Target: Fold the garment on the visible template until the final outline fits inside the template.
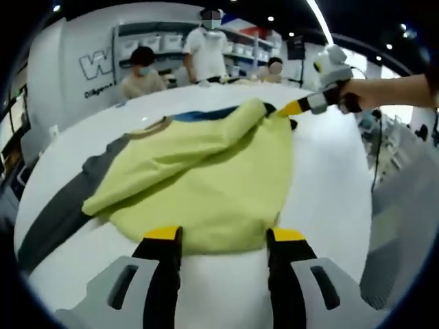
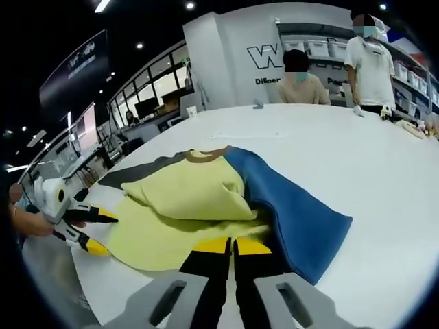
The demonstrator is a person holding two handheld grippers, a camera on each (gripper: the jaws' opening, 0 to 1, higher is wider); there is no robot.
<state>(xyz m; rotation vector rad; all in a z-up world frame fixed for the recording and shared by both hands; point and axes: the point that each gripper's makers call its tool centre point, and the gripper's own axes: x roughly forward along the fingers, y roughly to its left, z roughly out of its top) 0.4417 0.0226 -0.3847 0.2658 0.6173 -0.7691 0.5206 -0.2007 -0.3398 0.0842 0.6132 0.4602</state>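
Note:
A garment [image 1: 206, 178] lies on the white table [image 1: 329, 178], mostly yellow-green, with a grey sleeve [image 1: 62, 212] to the left and a blue part at the far side. My left gripper [image 1: 225, 234] stands open at the near hem, with nothing between its jaws. The right gripper [image 1: 285, 110] comes in from the right, shut on a raised corner of the yellow fabric. In the right gripper view the right gripper [image 2: 232, 245] has its jaws together on the garment [image 2: 185, 192], beside the blue panel [image 2: 295, 219]. The left gripper [image 2: 103, 233] is open at the left edge of the cloth.
Two people [image 1: 140, 68] [image 1: 206, 48] are at the far side of the table, with shelving behind them. The round table edge [image 1: 41, 178] runs close to the grey sleeve. Bare white tabletop [image 2: 357, 144] lies beyond the garment.

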